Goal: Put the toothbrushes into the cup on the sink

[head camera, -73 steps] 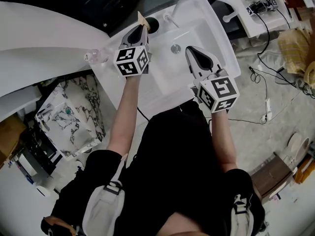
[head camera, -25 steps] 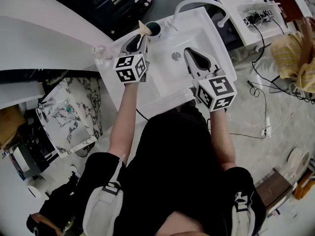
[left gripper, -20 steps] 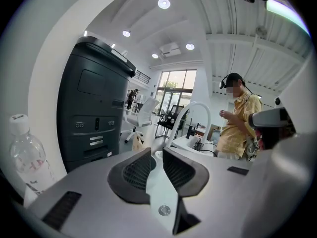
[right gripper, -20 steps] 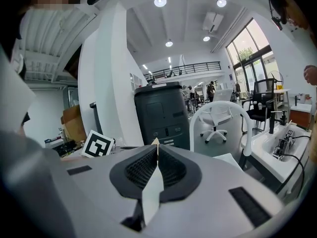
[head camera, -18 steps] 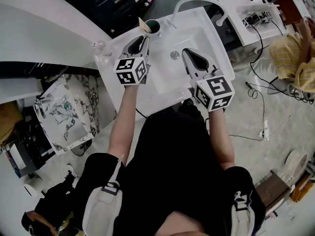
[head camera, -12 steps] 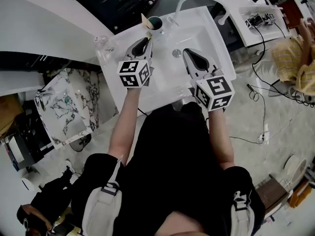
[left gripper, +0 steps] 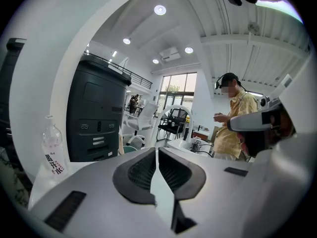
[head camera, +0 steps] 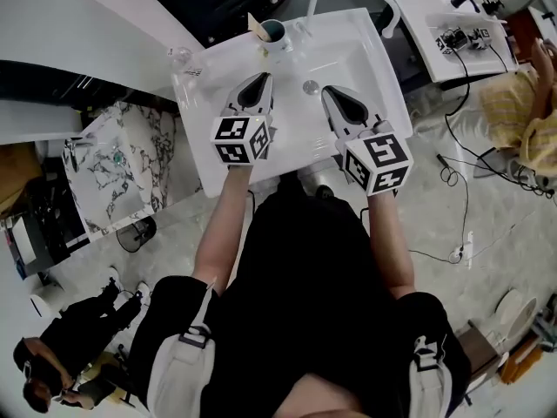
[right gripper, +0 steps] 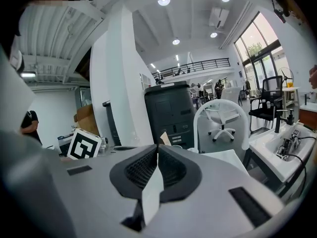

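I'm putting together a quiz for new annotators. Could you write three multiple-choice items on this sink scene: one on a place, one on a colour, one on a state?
1. Where does the cup stand?
A. On the sink's far rim
B. Over the drain in the basin
C. On the floor

2. What colour is the sink?
A. Black
B. White
C. Green

3. How do the jaws of the left gripper and the right gripper stand?
A. Both wide apart
B. Both shut, with nothing between them
C. Left shut on a toothbrush

Answers:
1. A: the head view shows it on the back rim, beyond the basin.
2. B: rim and basin are plainly white.
3. B: in each gripper view the pads meet with nothing between them.
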